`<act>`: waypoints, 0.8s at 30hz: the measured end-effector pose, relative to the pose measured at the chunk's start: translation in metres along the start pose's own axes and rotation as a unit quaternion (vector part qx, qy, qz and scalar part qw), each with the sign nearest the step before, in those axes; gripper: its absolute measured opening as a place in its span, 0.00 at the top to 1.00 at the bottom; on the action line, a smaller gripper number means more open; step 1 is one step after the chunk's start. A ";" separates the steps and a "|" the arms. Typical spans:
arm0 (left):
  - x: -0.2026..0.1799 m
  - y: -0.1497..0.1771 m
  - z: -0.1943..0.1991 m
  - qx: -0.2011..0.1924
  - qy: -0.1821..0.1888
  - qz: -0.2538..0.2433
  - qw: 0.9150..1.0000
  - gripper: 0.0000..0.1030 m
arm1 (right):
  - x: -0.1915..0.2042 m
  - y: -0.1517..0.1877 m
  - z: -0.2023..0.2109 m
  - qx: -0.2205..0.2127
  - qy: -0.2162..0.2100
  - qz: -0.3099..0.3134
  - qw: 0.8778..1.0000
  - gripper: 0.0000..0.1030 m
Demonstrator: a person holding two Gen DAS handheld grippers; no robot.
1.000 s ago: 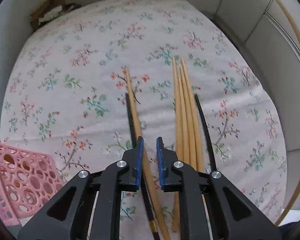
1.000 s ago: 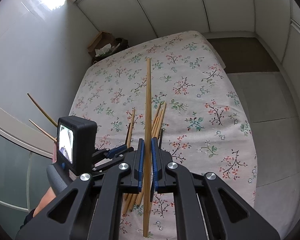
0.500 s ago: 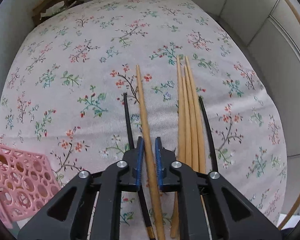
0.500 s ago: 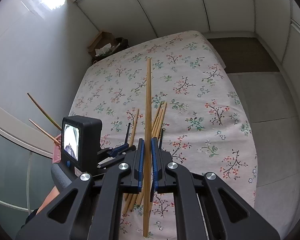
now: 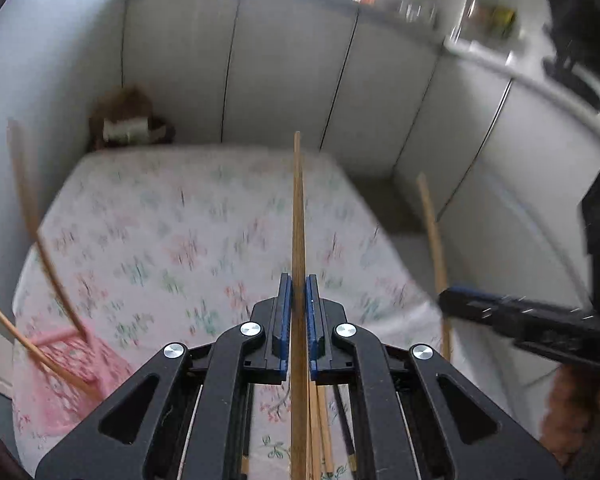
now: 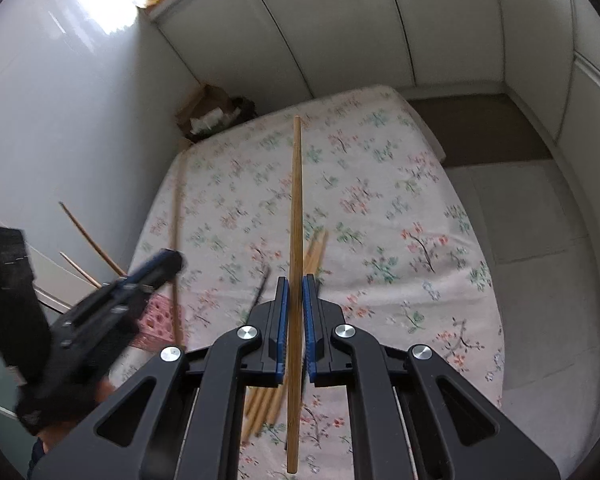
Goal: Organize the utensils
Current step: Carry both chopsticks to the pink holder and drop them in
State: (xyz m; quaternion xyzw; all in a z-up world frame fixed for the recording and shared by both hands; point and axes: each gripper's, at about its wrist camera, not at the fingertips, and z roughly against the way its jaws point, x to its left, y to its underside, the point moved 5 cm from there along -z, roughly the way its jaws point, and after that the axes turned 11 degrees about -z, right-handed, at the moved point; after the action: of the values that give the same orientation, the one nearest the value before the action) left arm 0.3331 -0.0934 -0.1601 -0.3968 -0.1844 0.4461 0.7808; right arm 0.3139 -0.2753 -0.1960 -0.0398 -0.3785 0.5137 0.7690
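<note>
My left gripper (image 5: 299, 284) is shut on a wooden chopstick (image 5: 298, 208), held up above the floral cloth (image 5: 160, 240) with its tip pointing at the far wall. My right gripper (image 6: 295, 286) is shut on another wooden chopstick (image 6: 296, 200), also in the air over the cloth. A few wooden chopsticks (image 6: 316, 252) and a black one (image 6: 262, 284) lie on the cloth below. In the right wrist view the left gripper (image 6: 164, 262) is blurred at the left. The right gripper (image 5: 448, 298) shows at the right edge of the left wrist view.
A pink perforated basket (image 5: 60, 372) stands at the table's near left corner with chopsticks (image 5: 24, 200) leaning out of it. A cardboard box (image 6: 212, 112) sits in the far left corner. White walls close in behind and to the left; grey floor (image 6: 540, 220) lies to the right.
My left gripper closed on the wooden chopstick lying beside the black one, then rose and tilted upward with it. The right gripper kept still with its chopstick.
</note>
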 end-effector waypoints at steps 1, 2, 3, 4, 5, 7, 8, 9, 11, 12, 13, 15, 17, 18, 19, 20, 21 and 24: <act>0.005 -0.006 0.008 -0.023 0.002 0.003 1.000 0.94 | 0.005 -0.001 0.005 -0.012 -0.010 0.005 1.000 0.93; 0.012 -0.011 0.020 -0.053 0.001 0.006 0.999 0.94 | 0.009 -0.002 0.010 -0.023 -0.017 0.010 1.000 0.93; 0.019 -0.015 0.028 -0.073 -0.001 0.008 0.997 0.94 | 0.012 -0.003 0.013 -0.030 -0.023 0.013 0.999 0.93; 0.027 -0.017 0.037 -0.094 -0.005 0.013 0.996 0.94 | 0.015 -0.004 0.017 -0.040 -0.031 0.016 0.999 0.93; 0.039 -0.020 0.049 -0.118 -0.016 0.022 0.993 0.94 | 0.018 -0.005 0.021 -0.048 -0.037 0.019 0.998 0.93; 0.060 -0.019 0.066 -0.150 -0.044 0.032 0.987 0.94 | 0.024 -0.005 0.025 -0.058 -0.047 0.024 0.997 0.93; 0.072 -0.018 0.074 -0.165 -0.058 0.037 0.984 0.94 | 0.026 -0.005 0.026 -0.062 -0.051 0.027 0.996 0.93; 0.085 -0.016 0.081 -0.180 -0.076 0.041 0.980 0.94 | 0.029 -0.005 0.028 -0.065 -0.055 0.031 0.996 0.93; 0.101 -0.012 0.085 -0.195 -0.094 0.046 0.975 0.94 | 0.035 -0.004 0.029 -0.070 -0.061 0.037 0.995 0.93; 0.107 -0.009 0.086 -0.203 -0.105 0.047 0.972 0.94 | 0.036 -0.003 0.029 -0.072 -0.062 0.039 0.995 0.93; 0.112 -0.007 0.086 -0.209 -0.118 0.046 0.970 0.94 | 0.039 -0.003 0.028 -0.073 -0.065 0.041 0.994 0.93; 0.120 -0.002 0.082 -0.216 -0.140 0.046 0.965 0.94 | 0.043 -0.001 0.027 -0.074 -0.068 0.045 0.994 0.93; 0.119 0.002 0.081 -0.223 -0.148 0.043 0.962 0.94 | 0.047 0.000 0.026 -0.074 -0.072 0.048 0.994 0.93; 0.118 0.003 0.076 -0.220 -0.150 0.040 0.963 0.94 | 0.049 0.001 0.025 -0.073 -0.071 0.050 0.994 0.93; 0.117 0.005 0.072 -0.214 -0.153 0.037 0.964 0.94 | 0.050 0.003 0.025 -0.072 -0.071 0.052 0.993 0.93; 0.117 0.008 0.068 -0.209 -0.155 0.032 0.965 0.94 | 0.052 0.003 0.024 -0.072 -0.072 0.054 0.993 0.93; 0.115 0.011 0.065 -0.206 -0.159 0.024 0.965 0.94 | 0.052 0.004 0.024 -0.073 -0.073 0.055 0.993 0.93; 0.113 0.018 0.055 -0.186 -0.159 0.008 0.970 0.94 | 0.053 0.005 0.024 -0.073 -0.077 0.057 0.993 0.93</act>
State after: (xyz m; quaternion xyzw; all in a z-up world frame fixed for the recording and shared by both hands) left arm 0.3486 0.0320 -0.1481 -0.4604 -0.3825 0.4678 0.6503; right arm 0.3051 -0.2372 -0.1519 -0.0778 -0.4697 0.5295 0.7021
